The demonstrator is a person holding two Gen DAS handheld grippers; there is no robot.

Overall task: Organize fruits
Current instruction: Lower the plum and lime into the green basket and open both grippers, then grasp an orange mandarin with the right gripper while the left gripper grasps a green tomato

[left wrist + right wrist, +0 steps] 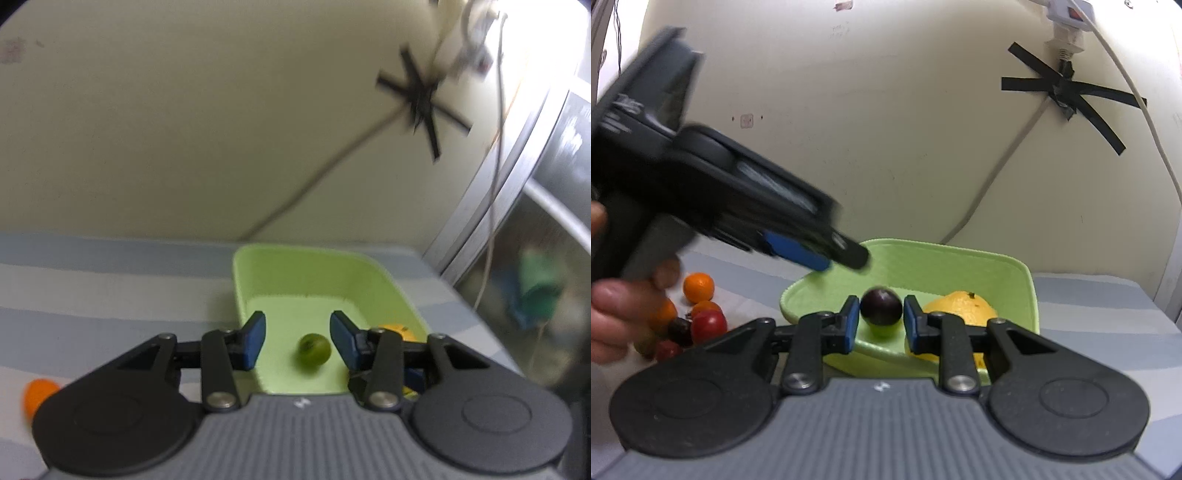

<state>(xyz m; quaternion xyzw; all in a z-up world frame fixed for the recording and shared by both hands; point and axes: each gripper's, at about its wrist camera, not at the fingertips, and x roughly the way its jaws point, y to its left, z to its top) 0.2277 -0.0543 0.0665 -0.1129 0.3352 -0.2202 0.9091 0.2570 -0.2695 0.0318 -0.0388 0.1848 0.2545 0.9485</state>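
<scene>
A light green tray (325, 273) stands on the striped cloth near the wall. My left gripper (297, 338) is open above the tray, and a small green fruit (313, 350) lies in the tray between its blue pads, apart from both. A yellow-orange citrus (397, 330) sits in the tray's right part. In the right wrist view my right gripper (880, 317) is shut on a dark purple plum (881, 306) over the tray's (1004, 273) near rim. The citrus (960, 308) lies just behind it. The left gripper (812, 254) shows there at the tray's left edge.
A pile of loose fruit lies on the cloth left of the tray: an orange (698, 287), a red tomato-like fruit (709, 325) and several darker ones. One orange fruit (37, 397) shows at the left wrist view's lower left. The wall with taped cable (1067, 92) is close behind.
</scene>
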